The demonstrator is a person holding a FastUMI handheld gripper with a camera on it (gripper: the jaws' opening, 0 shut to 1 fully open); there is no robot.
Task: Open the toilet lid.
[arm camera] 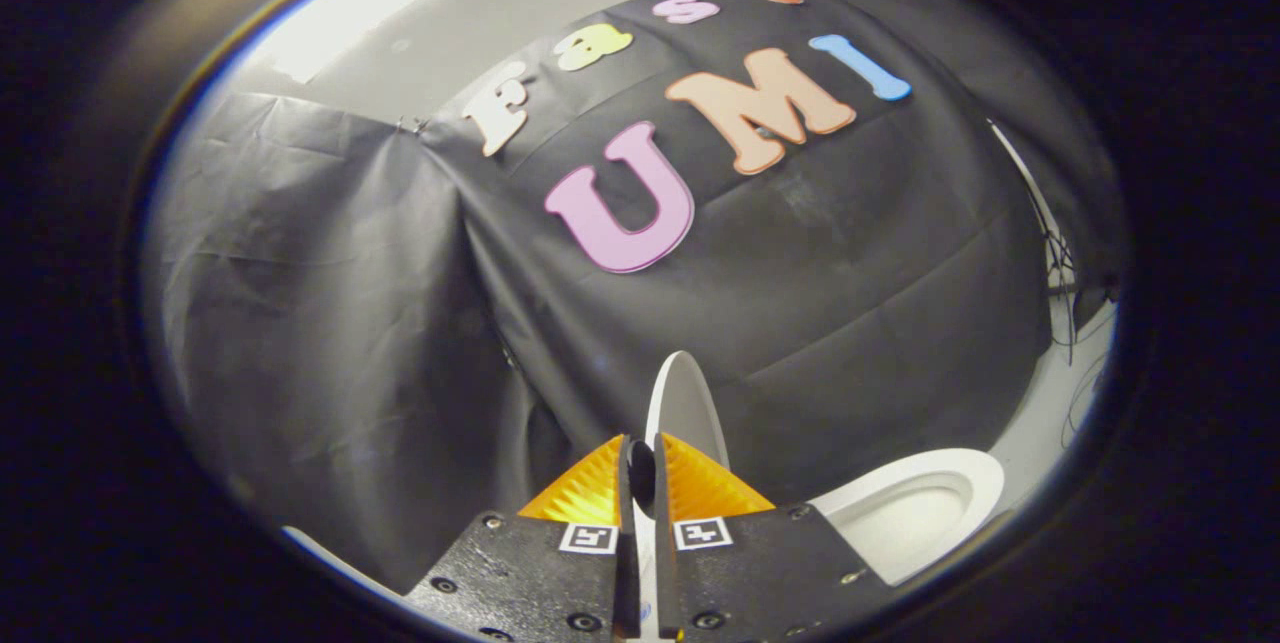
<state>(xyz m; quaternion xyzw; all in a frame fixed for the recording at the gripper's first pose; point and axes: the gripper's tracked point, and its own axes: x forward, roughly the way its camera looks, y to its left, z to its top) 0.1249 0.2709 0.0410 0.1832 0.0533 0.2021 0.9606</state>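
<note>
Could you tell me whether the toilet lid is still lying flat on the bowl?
No: the toilet lid stands raised, pinched between the hand-held gripper fingers, with the bowl open beside it.

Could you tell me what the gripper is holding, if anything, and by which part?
The gripper is shut on the toilet lid, pinching its thin front edge between both fingers; the lid stands raised.

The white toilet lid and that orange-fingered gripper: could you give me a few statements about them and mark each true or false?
1. The white plastic toilet lid stands raised, seen edge-on. True.
2. The gripper with orange ribbed fingers hangs open, apart from the lid. False: both fingers press on the lid's edge.
3. The white toilet bowl lies uncovered beside the fingers. True.
4. The lid lies flat over the bowl. False: it is lifted off the bowl.
5. A black cloth wall hangs beyond the lid. True.
</note>
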